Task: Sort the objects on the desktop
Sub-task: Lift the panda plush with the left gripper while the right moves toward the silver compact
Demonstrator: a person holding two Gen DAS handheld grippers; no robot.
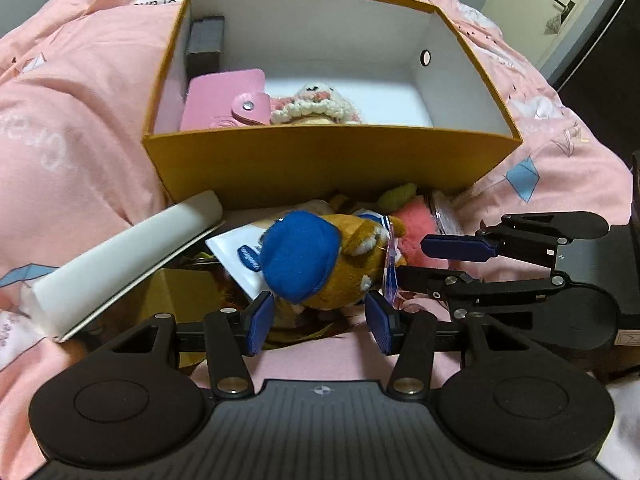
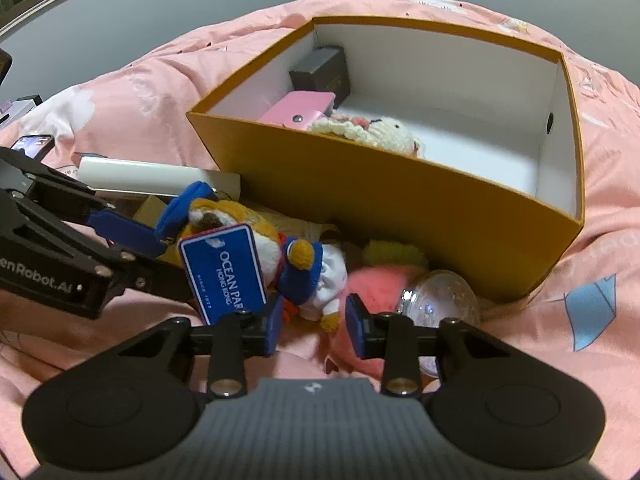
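Blue-padded jaws of the left gripper [image 1: 318, 322] are spread, unclenched, around the plush [image 1: 320, 264], whose long axis runs across them. The right gripper [image 2: 312, 328] is open at its feet. The box [image 1: 320, 168] lies just beyond on the bed [image 1: 80, 140].

A box [image 1: 328, 164] sits far on the quilt [image 1: 72, 128], holding a wallet [image 1: 224, 100] and knitted toy [image 1: 316, 106]. Near it lies a plush toy [image 1: 320, 264]; right, perhaps a glass ball [image 2: 440, 300].
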